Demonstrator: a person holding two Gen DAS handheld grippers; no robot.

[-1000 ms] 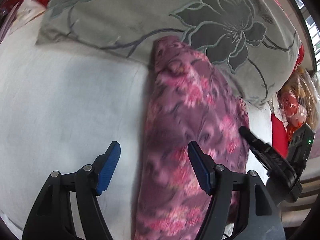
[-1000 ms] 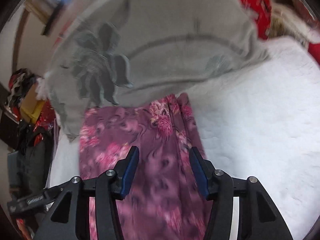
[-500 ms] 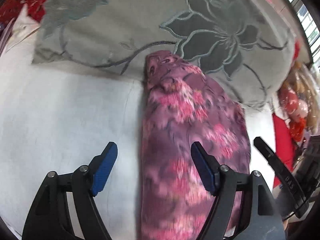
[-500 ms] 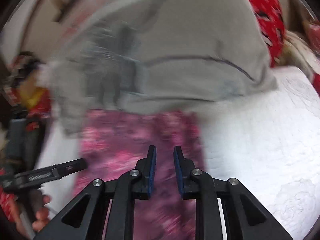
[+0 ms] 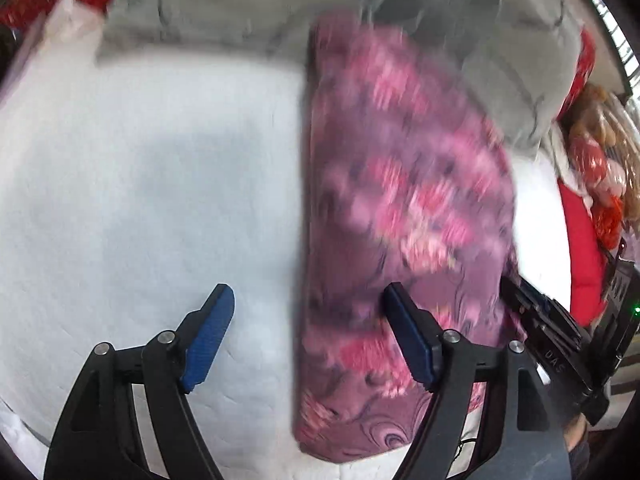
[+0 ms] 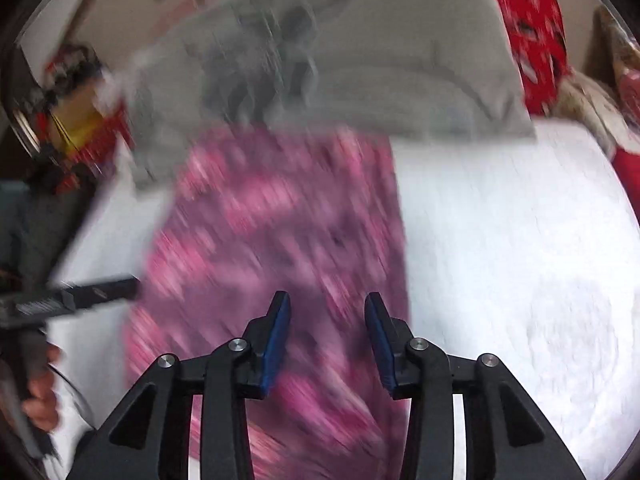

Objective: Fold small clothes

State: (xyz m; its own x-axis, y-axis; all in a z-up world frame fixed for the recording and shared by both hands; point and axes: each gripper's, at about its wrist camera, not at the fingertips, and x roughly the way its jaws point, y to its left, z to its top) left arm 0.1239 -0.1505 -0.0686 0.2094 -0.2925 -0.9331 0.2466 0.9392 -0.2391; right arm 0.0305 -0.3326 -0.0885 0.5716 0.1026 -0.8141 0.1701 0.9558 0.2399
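Observation:
A purple garment with pink flowers [image 5: 404, 208] lies folded into a long strip on the white bedsheet [image 5: 140, 184]. My left gripper [image 5: 306, 304] hovers over the strip's left edge. Its jaws are opening wide, one finger above the sheet, the other above the cloth, and nothing is pinched. In the right wrist view the same garment [image 6: 272, 232] runs away from me. My right gripper [image 6: 327, 310] hangs over its right half, jaws opening, with cloth below them but not gripped. Both views are motion-blurred.
A grey pillow with a dark flower pattern [image 5: 400, 12] lies across the far end of the garment. Red fabric and packaged things [image 5: 592, 184] crowd the bed's right side. The right gripper [image 5: 552, 344] shows at the lower right, and a hand [image 6: 40, 392] holds the left gripper [image 6: 80, 300].
The right jaws closed almost together half a second ago and have spread apart again. The left jaws have widened. Both grippers have shifted across the garment, and the pictures have become blurred.

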